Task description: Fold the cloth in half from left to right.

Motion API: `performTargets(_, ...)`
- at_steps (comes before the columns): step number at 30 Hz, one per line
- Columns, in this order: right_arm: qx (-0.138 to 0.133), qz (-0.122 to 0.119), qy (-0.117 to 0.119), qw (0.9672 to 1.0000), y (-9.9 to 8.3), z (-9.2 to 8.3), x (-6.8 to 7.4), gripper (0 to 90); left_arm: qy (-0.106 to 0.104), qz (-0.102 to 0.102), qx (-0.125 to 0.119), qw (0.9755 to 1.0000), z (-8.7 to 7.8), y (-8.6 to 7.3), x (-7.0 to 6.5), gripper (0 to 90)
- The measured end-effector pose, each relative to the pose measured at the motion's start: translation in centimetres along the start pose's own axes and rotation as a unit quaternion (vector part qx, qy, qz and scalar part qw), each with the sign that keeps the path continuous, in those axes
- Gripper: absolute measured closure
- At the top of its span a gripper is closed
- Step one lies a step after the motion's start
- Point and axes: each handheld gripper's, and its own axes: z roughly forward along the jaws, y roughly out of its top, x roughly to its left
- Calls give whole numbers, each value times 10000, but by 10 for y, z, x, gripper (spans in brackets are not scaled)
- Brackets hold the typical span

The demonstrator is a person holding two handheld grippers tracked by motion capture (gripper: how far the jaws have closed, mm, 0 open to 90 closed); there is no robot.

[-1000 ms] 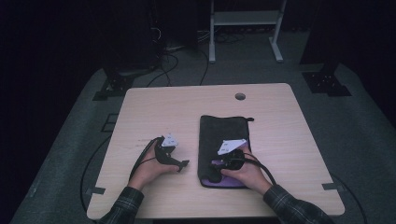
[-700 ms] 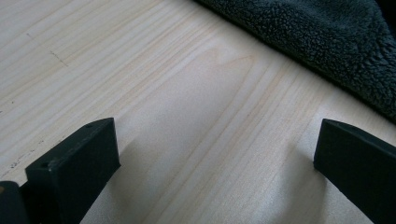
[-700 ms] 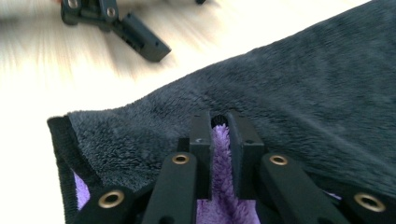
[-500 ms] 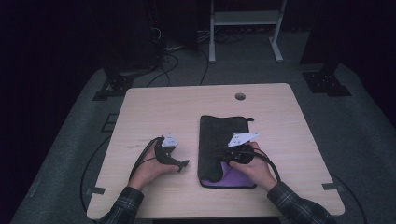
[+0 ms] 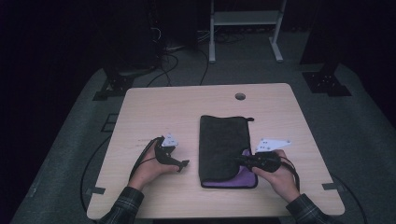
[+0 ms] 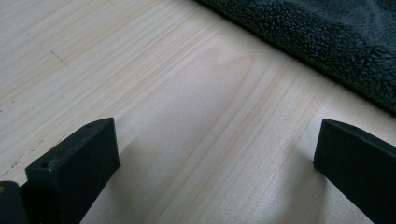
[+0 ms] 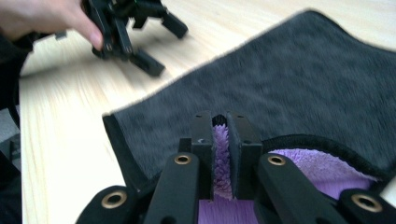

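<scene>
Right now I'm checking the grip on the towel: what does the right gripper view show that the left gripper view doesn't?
Right gripper view: its black fingers pressed together on a purple fold of the towel, the towel's corner peeled up to bare its purple underside, and the left gripper in a hand farther off.

Left gripper view: its own fingers spread wide apart over bare wood, nothing between them, and the towel's dark edge beyond them.

Both: the dark fleecy towel lying on the pale wooden table.
</scene>
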Motion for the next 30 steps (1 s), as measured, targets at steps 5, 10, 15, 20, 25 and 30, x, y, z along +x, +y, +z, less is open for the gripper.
performTargets(5,296,-80,-203,9993,-18,-5,3,793,10,-4,1,10000,0,0,0,0)
performTargets(10,614,-224,-426,9970,-31,-12,6,791,20,11,1,10000,0,0,0,0)
performTargets(15,825,-320,-615,9942,-45,-27,8,795,23,4,0,10000,0,0,0,0)
performTargets(20,729,-170,-714,9946,-55,-48,6,773,25,4,-2,10000,0,0,0,0)
performTargets(25,354,42,-870,9956,-57,-62,-8,652,26,0,-1,10000,0,0,0,0)
performTargets(30,280,67,-1045,9941,-52,-56,-26,576,13,8,-73,10000,-1,-1,0,22)
